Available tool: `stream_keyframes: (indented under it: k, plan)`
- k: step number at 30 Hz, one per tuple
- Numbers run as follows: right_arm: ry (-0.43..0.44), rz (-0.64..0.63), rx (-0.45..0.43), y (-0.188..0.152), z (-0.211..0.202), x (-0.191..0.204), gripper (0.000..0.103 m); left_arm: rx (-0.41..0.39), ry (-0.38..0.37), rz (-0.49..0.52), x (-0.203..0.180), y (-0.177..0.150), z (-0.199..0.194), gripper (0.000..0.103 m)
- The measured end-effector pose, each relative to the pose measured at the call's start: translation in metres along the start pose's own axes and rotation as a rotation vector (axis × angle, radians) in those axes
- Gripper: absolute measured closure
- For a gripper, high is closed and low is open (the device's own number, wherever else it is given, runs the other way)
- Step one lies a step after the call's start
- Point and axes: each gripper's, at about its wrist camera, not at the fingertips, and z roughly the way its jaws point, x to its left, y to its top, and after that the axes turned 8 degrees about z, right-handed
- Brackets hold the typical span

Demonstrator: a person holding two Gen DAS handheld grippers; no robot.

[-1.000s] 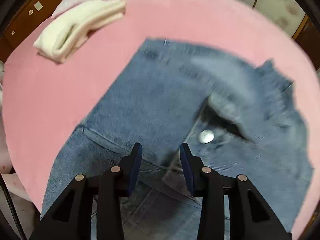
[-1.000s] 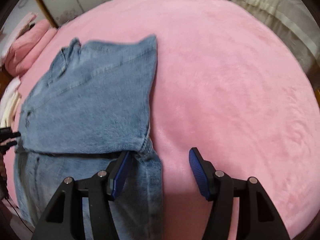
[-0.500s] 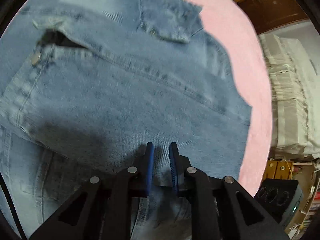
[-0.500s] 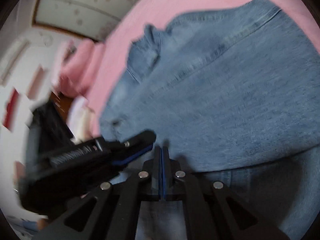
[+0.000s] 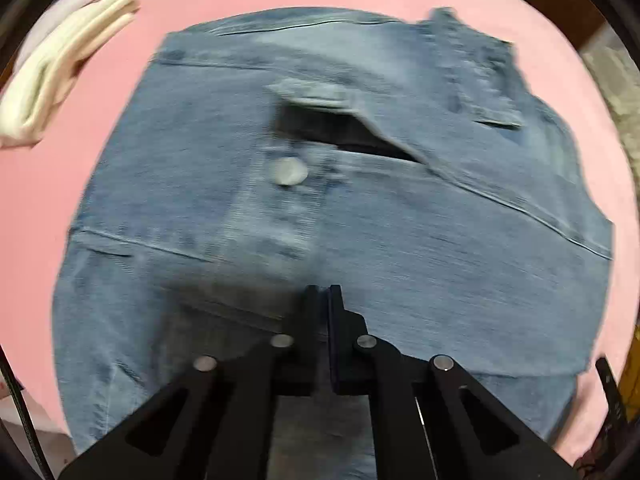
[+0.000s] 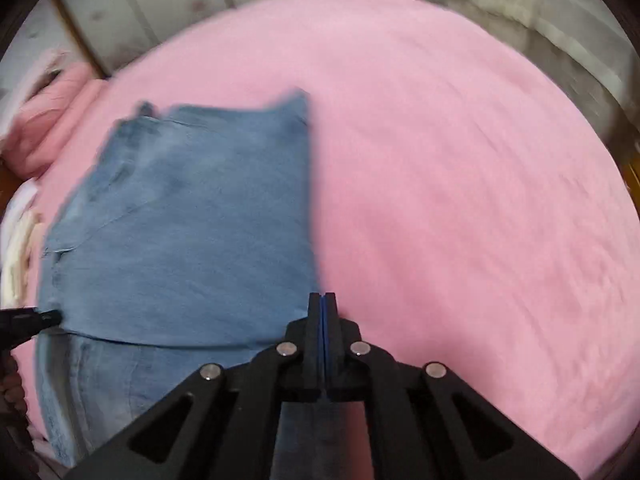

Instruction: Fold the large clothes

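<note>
Blue jeans (image 5: 360, 220) lie folded on the pink bedspread (image 5: 48, 200), the waist button (image 5: 288, 172) facing up. My left gripper (image 5: 323, 292) points steeply down at the fold's near edge. Its jaws are closing to a thin slit, and I cannot make out denim pinched between them. In the right wrist view the jeans (image 6: 180, 240) lie to the left. My right gripper (image 6: 323, 298) is shut, pads together with nothing between them, at the right end of the fold edge. The left gripper's tip (image 6: 44, 318) shows at the fold's left end.
A folded white cloth (image 5: 60, 72) lies at the far left of the bed. A pink bundle (image 6: 52, 128) sits by the wall panels. Open pink bedspread (image 6: 460, 200) stretches to the right of the jeans. Cream bedding (image 6: 540, 20) lies beyond the bed's far right edge.
Both grippers went from open to jaws together. The left one swung across the jeans and dropped closer. The right one swung left over the denim, then back to the fold's right edge.
</note>
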Motion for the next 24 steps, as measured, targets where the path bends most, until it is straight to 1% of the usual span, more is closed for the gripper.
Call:
stream_keyframes:
  k: [1,2,3,4,5,6,7,8,9,10,11,12,13,14,15,16,17,18,19,20,21,22,23,24]
  plan:
    - [0.060,0.014,-0.014,0.001,-0.004,0.006,0.103,-0.002,-0.050,0.010,-0.009,-0.001,-0.001,0.101]
    - [0.168,0.043,-0.011,0.003,-0.006,0.016,0.103,-0.005,-0.128,0.010,-0.021,-0.003,-0.001,0.100]
    - [0.292,0.076,0.019,0.002,-0.001,0.028,0.103,-0.006,-0.191,0.004,-0.031,-0.004,-0.001,0.100]
    - [0.367,0.097,0.053,-0.001,0.005,0.039,0.103,-0.005,-0.250,-0.004,-0.041,-0.005,0.001,0.100]
    - [0.448,0.121,0.108,-0.004,0.019,0.058,0.103,0.000,-0.305,-0.015,-0.052,-0.003,0.003,0.099]
    - [0.497,0.130,0.145,-0.008,0.030,0.071,0.103,0.006,-0.346,-0.031,-0.062,-0.001,0.008,0.099]
    - [0.524,0.128,0.168,-0.010,0.039,0.081,0.103,0.014,-0.385,-0.053,-0.069,0.001,0.013,0.099]
    - [0.543,0.125,0.192,-0.012,0.051,0.093,0.103,0.028,-0.428,-0.083,-0.075,0.005,0.020,0.099]
    - [0.553,0.149,0.220,-0.009,0.066,0.100,0.103,0.037,-0.450,-0.104,-0.082,0.010,0.025,0.099]
    - [0.564,0.183,0.237,-0.005,0.076,0.099,0.103,0.036,-0.453,-0.113,-0.083,0.018,0.029,0.099]
    - [0.585,0.246,0.248,0.003,0.088,0.093,0.103,0.021,-0.428,-0.113,-0.078,0.023,0.031,0.099]
    - [0.584,0.272,0.241,0.011,0.093,0.089,0.103,0.006,-0.382,-0.102,-0.072,0.024,0.030,0.099]
    - [0.548,0.278,0.223,0.020,0.097,0.083,0.103,-0.010,-0.321,-0.087,-0.061,0.028,0.029,0.100]
    - [0.458,0.259,0.187,0.028,0.096,0.070,0.103,-0.034,-0.299,-0.079,-0.048,0.030,0.029,0.102]
    - [0.375,0.244,0.141,0.039,0.095,0.049,0.103,-0.056,-0.281,-0.086,-0.036,0.032,0.028,0.102]
    - [0.335,0.256,0.098,0.048,0.092,0.027,0.103,-0.070,-0.205,-0.087,-0.028,0.034,0.026,0.102]
    - [0.290,0.278,0.061,0.056,0.086,0.003,0.103,-0.087,-0.061,-0.069,-0.015,0.033,0.021,0.102]
    - [0.237,0.301,0.030,0.065,0.079,-0.022,0.103,-0.101,0.038,-0.060,-0.004,0.032,0.016,0.102]
    - [0.125,0.302,-0.008,0.073,0.069,-0.042,0.103,-0.116,0.055,-0.062,0.010,0.028,0.012,0.102]
    - [0.024,0.297,-0.042,0.075,0.059,-0.051,0.103,-0.116,0.001,-0.077,0.018,0.026,0.010,0.102]
    - [-0.011,0.299,-0.064,0.078,0.052,-0.059,0.103,-0.120,-0.035,-0.106,0.026,0.022,0.008,0.102]
    - [-0.018,0.310,-0.082,0.081,0.044,-0.064,0.103,-0.119,-0.042,-0.125,0.028,0.019,0.005,0.102]
    - [-0.005,0.328,-0.116,0.083,0.031,-0.067,0.103,-0.125,-0.045,-0.120,0.025,0.016,0.000,0.101]
    - [0.032,0.329,-0.148,0.083,0.024,-0.065,0.103,-0.144,-0.052,-0.092,0.016,0.014,-0.006,0.100]
